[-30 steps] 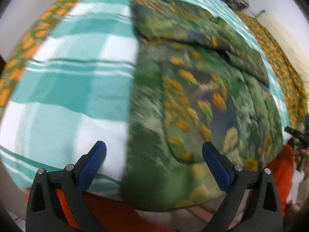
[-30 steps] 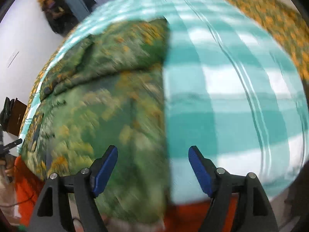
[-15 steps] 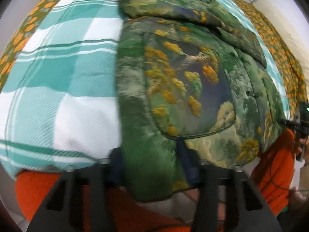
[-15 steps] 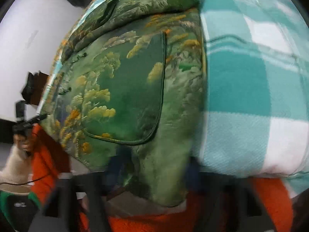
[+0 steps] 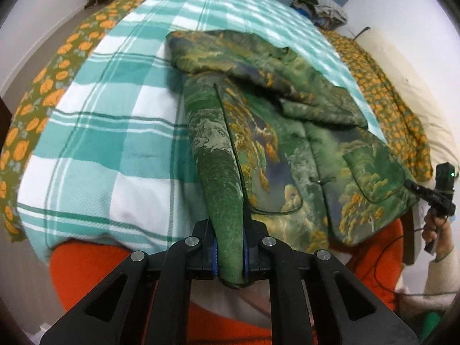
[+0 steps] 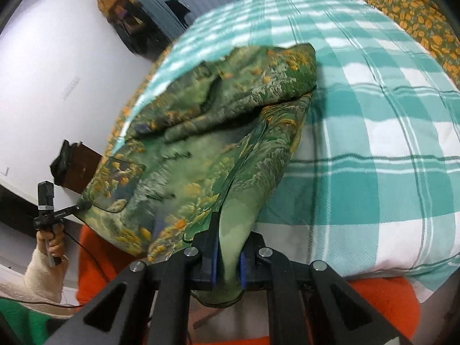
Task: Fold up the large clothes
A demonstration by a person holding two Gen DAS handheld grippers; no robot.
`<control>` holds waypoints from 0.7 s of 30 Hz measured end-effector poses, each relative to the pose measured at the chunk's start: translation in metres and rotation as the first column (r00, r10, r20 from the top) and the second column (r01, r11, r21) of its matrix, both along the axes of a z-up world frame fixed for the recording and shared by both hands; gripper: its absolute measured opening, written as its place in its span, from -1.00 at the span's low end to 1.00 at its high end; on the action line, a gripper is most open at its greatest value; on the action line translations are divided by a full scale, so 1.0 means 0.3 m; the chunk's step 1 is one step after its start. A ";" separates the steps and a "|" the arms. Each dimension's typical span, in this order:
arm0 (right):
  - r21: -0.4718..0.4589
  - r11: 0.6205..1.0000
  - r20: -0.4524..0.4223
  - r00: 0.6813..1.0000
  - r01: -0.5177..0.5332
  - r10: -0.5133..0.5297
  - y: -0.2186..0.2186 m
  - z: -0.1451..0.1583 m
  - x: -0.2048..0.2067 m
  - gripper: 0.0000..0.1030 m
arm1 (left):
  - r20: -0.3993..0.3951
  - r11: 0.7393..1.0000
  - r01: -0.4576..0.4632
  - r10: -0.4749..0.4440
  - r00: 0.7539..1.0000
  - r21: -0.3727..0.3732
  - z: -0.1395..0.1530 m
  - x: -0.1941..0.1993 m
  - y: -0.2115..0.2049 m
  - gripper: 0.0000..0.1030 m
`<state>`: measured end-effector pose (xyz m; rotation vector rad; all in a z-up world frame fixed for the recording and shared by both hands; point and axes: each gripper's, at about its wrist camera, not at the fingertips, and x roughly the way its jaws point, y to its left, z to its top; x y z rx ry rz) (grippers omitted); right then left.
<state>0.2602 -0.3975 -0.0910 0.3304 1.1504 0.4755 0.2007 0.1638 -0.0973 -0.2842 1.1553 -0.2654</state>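
Observation:
A green jacket with yellow landscape print lies on a teal and white checked blanket, its sleeves folded across the far part. My left gripper is shut on the jacket's near left hem corner and lifts it off the bed. My right gripper is shut on the jacket's near right hem corner, also raised. The jacket stretches away from both grippers. Each view shows the other gripper at the jacket's far bottom corner: the right one, the left one.
An orange blanket hangs over the bed's near edge. A yellow-flowered cover lies along both sides of the checked blanket. A clothes pile sits at the far end. A white wall is to the left.
Both grippers were open above the hem a second ago. They dropped to the near hem corners, closed on the fabric and pulled the corners up and back.

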 end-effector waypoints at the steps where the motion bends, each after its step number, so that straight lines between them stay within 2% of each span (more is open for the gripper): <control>1: 0.007 1.000 0.002 1.000 -0.004 0.004 -0.002 0.005 -0.008 -0.80 | 0.000 1.000 0.002 -0.002 1.000 0.004 0.011 -0.015 0.004 -0.81; 7: 0.052 0.999 -0.035 0.999 -0.016 0.018 -0.051 0.007 -0.107 -0.80 | -0.054 1.000 -0.013 0.012 0.998 -0.017 0.051 -0.151 0.074 -0.81; 9: 0.113 0.994 -0.051 0.999 -0.002 0.007 -0.069 0.030 -0.142 -0.80 | -0.047 0.999 -0.016 0.014 0.999 -0.029 0.095 -0.178 0.095 -0.81; 11: 0.193 0.981 -0.045 0.999 0.018 -0.009 -0.098 0.074 -0.151 -0.80 | -0.001 0.998 -0.032 0.032 0.999 -0.048 0.178 -0.171 0.130 -0.81; 14: 0.255 0.966 -0.009 0.999 0.041 -0.040 -0.123 0.127 -0.086 -0.80 | 0.076 0.991 -0.056 0.065 0.995 -0.118 0.260 -0.077 0.164 -0.81; 16: 0.268 0.962 0.028 0.997 0.058 -0.068 -0.127 0.136 0.013 -0.80 | 0.115 0.988 -0.077 0.092 0.989 -0.133 0.276 0.032 0.176 -0.80; 18: 0.274 0.958 0.045 0.994 0.083 -0.100 -0.119 0.120 0.117 -0.80 | 0.120 0.982 -0.111 0.129 0.984 -0.150 0.244 0.174 0.188 -0.80; 21: 0.287 0.948 0.050 0.986 0.137 -0.157 -0.094 0.043 0.325 -0.80 | 0.075 0.965 -0.183 0.200 0.977 -0.186 0.133 0.389 0.200 -0.80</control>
